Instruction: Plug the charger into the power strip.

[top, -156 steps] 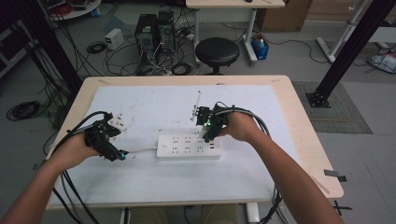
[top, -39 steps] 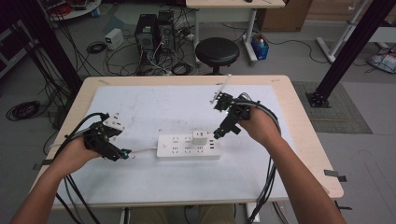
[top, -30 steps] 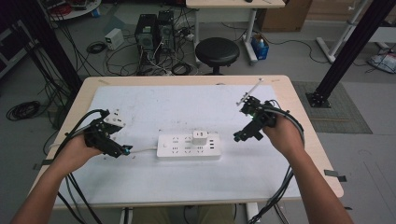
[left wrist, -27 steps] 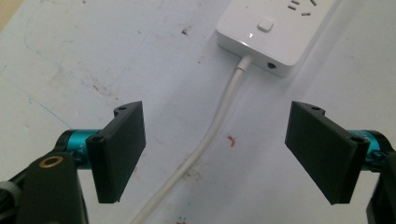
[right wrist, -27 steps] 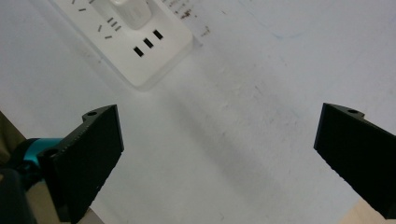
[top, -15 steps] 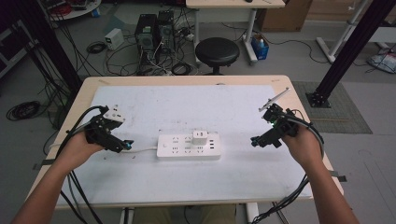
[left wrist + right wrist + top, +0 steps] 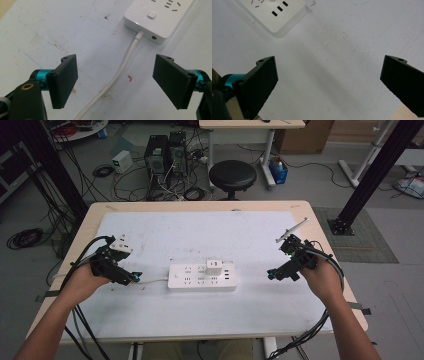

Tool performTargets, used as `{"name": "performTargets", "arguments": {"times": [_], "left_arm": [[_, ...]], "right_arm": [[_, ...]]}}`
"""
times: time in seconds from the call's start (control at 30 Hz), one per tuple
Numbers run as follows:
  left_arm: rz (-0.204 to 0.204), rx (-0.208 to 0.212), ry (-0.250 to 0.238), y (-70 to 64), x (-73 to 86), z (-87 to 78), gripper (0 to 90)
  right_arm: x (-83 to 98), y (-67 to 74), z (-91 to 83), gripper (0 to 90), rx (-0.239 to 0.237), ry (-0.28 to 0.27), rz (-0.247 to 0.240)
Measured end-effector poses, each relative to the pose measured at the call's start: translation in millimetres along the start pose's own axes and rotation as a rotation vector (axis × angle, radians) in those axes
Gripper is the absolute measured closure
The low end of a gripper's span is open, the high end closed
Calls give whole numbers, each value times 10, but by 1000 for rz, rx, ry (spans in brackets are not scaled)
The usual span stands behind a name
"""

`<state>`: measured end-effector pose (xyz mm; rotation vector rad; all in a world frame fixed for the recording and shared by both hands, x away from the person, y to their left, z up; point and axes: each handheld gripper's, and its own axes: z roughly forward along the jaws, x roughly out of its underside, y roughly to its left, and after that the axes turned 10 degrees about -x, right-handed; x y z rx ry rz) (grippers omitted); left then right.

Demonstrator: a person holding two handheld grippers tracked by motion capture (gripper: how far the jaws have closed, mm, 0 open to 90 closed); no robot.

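Power strip (image 7: 202, 277) lies flat near the middle of the white mat (image 7: 200, 235) on the table (image 7: 345, 290), long side running left-right in the high view. White plug adapter (image 7: 214, 267) sits plugged into its top face, toward the right half, upright. The strip's white cable (image 7: 152, 281) leaves its left end and runs across the mat toward the left gripper (image 7: 134, 277). Left gripper rests low at the mat's left side, just beside that end of the strip, pointed at it; jaws released, spread apart, gripping nothing. In the left gripper view the cable (image 7: 117, 77) passes on the mat between the two black pads (image 7: 63, 80) without touching either, and the strip's end (image 7: 155, 22) with its switch button (image 7: 151, 15) is just ahead. Small red mark (image 7: 129, 78) on the mat near the cable. Right gripper (image 7: 272, 274) is at the mat's right side, well apart from the strip, jaws facing back toward it; released too, pads wide, nothing between them. The right gripper view has the strip's corner (image 7: 274, 15) at upper left with slots visible, bare mat between the jaws. Behind the table: black stool (image 7: 232, 174), computer tower (image 7: 157, 152), loose cables on the floor (image 7: 30, 237).
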<state>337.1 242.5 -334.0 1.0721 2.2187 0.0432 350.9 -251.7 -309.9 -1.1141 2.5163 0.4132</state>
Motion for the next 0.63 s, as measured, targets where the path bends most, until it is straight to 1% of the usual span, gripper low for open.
{"name": "performTargets", "arguments": {"times": [0.03,0.13,0.2,0.33,0.47,0.63], "left_arm": [[-8,1,0,-5,1,3,203],[3,3,10,-2,-5,3,203],[1,1,11,-7,-6,6,203],[-7,-1,12,-12,-7,16,203],[1,5,12,-27,-10,21,203],[-1,5,9,-44,-14,28,203]], "right_arm": [[11,-2,12,7,-1,2,7],[50,-25,49,7,7,2,32],[77,-38,63,7,3,0,39],[121,-63,92,7,-3,-2,41],[154,-70,113,7,-6,-6,46],[186,-75,106,7,-8,-14,46]]}}
